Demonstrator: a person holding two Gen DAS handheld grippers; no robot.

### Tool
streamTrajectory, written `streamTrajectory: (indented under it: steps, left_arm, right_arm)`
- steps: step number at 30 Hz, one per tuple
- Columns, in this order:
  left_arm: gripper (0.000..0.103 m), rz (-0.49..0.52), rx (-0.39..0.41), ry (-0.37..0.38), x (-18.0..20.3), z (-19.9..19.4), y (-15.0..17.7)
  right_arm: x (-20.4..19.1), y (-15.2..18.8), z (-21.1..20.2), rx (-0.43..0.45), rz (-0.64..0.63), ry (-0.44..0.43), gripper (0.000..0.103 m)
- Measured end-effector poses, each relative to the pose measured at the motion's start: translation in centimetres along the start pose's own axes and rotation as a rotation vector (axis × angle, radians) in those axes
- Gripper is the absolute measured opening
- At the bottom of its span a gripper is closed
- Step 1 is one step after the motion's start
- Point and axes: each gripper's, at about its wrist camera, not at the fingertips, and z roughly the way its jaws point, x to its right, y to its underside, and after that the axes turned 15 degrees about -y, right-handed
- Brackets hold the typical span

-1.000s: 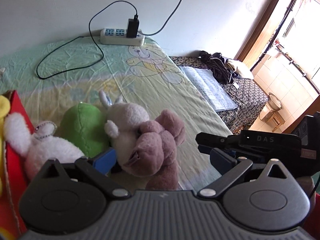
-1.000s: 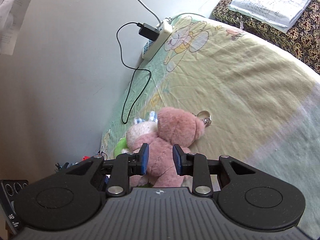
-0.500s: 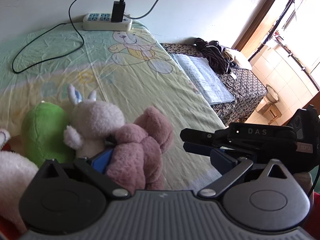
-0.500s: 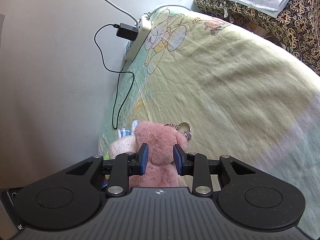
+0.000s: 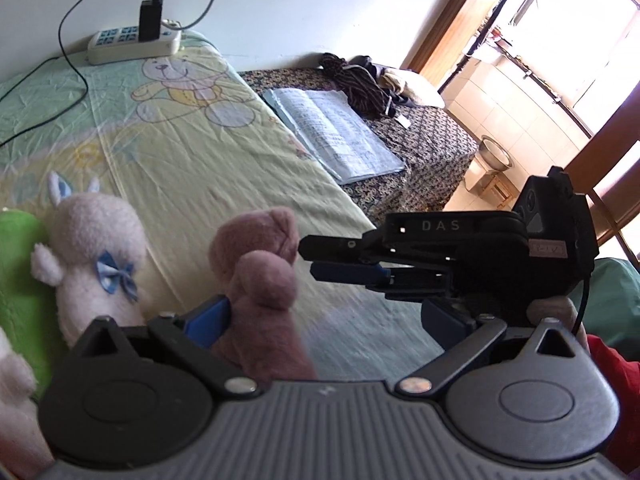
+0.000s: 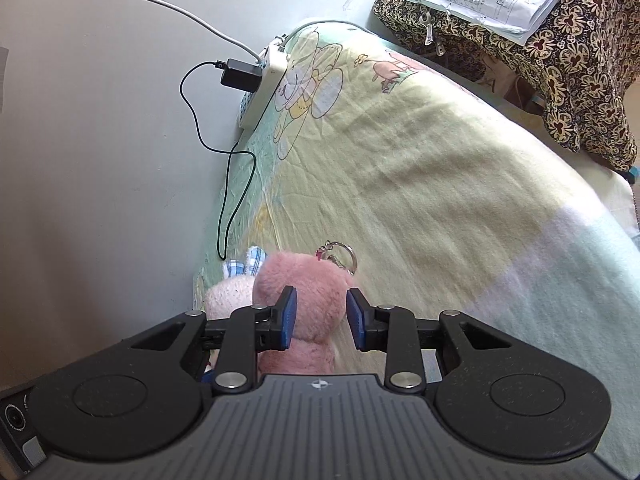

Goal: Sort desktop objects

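left hand-held gripper (image 5: pixel 324 316): blue pads spread wide. the left pad (image 5: pixel 210 317) touches the side of the pink plush bear; the right pad sits well off to the right, with bare sheet between it and the bear. nothing is clamped.
right hand-held gripper (image 6: pixel 321 317): pads part way apart, one on each side of the bear's body. the left pad (image 6: pixel 289 317) is against the fur; a thin gap shows at the right pad, so it is not squeezing the bear. in the left wrist view the same tool (image 5: pixel 348 266) reaches in from the right, its tips just beside the bear's head.
pink plush bear (image 6: pixel 306 300): upright on the bed, between both tools, with a metal key ring (image 6: pixel 340 258) at the top of its head.
white plush rabbit (image 5: pixel 94 248): just left of the bear, blue bow on its chest, checked blue ears.
green plush (image 5: pixel 20 284): at the left edge, pressed against the rabbit.
bed sheet (image 6: pixel 420 168): yellow and pale green, with a cartoon bear print.
power strip (image 5: pixel 132 42): at the far end of the bed by the wall, with a black charger plugged in and a black cable trailing over the sheet.
open notebook (image 5: pixel 332 132): on a dark patterned cloth beside the bed.
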Motion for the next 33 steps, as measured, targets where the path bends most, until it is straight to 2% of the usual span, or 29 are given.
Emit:
streamTrajectory:
  steps: [3,4,5,15,21,33]
  left_arm:
    - [0.101,0.022,-0.035,0.000,0.9,1.1,0.7]
    - [0.101,0.027,-0.043,0.000,1.1,1.3,0.9]
    - [0.101,0.032,-0.045,0.000,1.2,1.4,1.1]
    - [0.101,0.006,-0.090,-0.074,-0.8,4.2,1.1]
    - [0.089,-0.056,-0.157,-0.009,-1.7,5.8,1.4]
    - [0.087,-0.045,-0.152,0.003,-1.3,4.7,1.9]
  right_arm:
    - [0.0,0.3,-0.4,-0.015,-0.001,-0.013,0.035]
    - [-0.1,0.5,-0.5,-0.018,-0.009,-0.001,0.041]
    - [-0.1,0.6,-0.6,-0.020,-0.023,0.013,0.042]
    - [0.6,1.6,-1.1,-0.068,-0.043,0.003,0.042]
    - [1.0,1.8,-0.6,-0.081,-0.024,0.001,0.042]
    - [0.5,2.7,-1.3,-0.109,-0.042,0.002,0.034]
